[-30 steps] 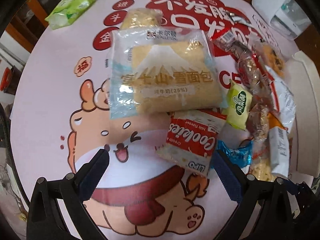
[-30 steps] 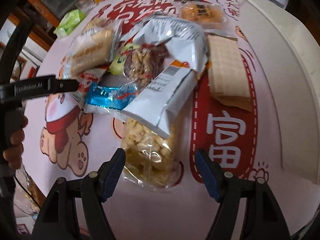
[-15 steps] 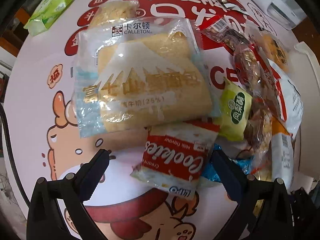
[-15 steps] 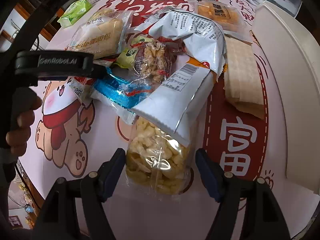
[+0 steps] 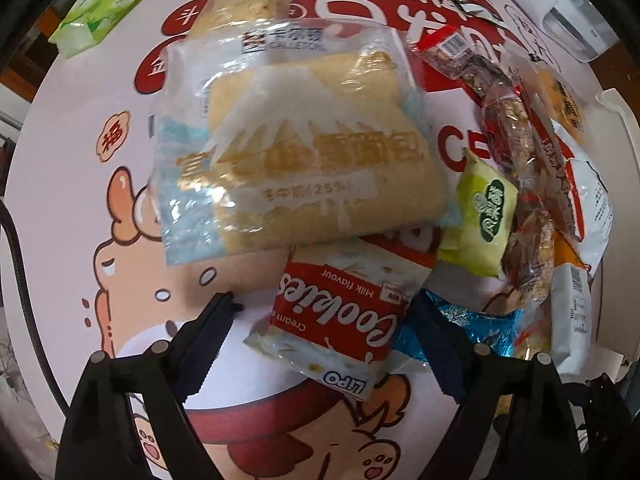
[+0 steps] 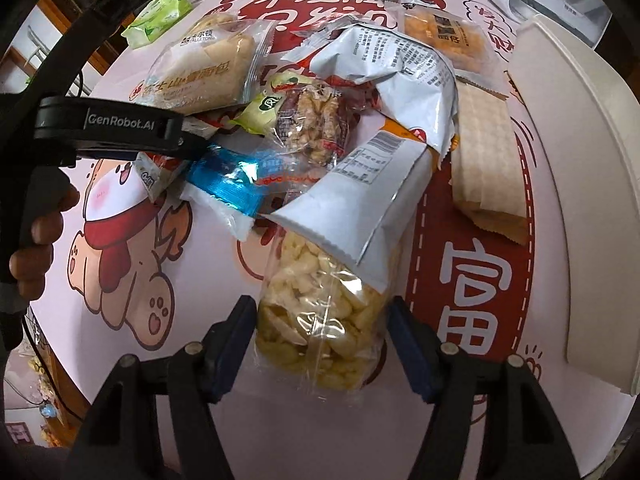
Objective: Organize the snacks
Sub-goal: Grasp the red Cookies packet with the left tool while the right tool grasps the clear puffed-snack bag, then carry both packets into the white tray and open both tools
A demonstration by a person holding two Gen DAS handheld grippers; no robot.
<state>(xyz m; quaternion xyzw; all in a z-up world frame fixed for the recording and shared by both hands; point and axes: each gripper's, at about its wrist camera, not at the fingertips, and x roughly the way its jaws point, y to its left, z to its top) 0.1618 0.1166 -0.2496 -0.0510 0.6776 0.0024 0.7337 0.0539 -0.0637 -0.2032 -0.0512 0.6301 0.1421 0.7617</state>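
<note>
A heap of snack packs lies on a round table with a pink cartoon cloth [image 5: 80, 200]. My left gripper [image 5: 324, 320] points straight down over a red and white cookies pack [image 5: 336, 308]. Its jaws are closing around the pack, with a gap still showing at the left pad. My right gripper [image 6: 320, 312] straddles a clear bag of pale puffed snacks [image 6: 320, 320]. Those jaws are also closing, and the pads stand right at the bag's sides without squeezing it. A white bag [image 6: 360, 200] lies over the puffed bag's far end.
A big bread pack [image 5: 304, 152] lies beyond the cookies, with a green pack [image 5: 484, 220] and a blue foil pack [image 5: 476, 320] to the right. Wafers [image 6: 484, 160] and a crumpled grey bag [image 6: 400, 64] border a white tray [image 6: 580, 160]. Green tissues [image 5: 100, 8] sit far left.
The left gripper has sunk toward the cookies pack, now between its narrower jaws. The puffed snack bag sits deeper between the right fingers, which stand slightly closer together.
</note>
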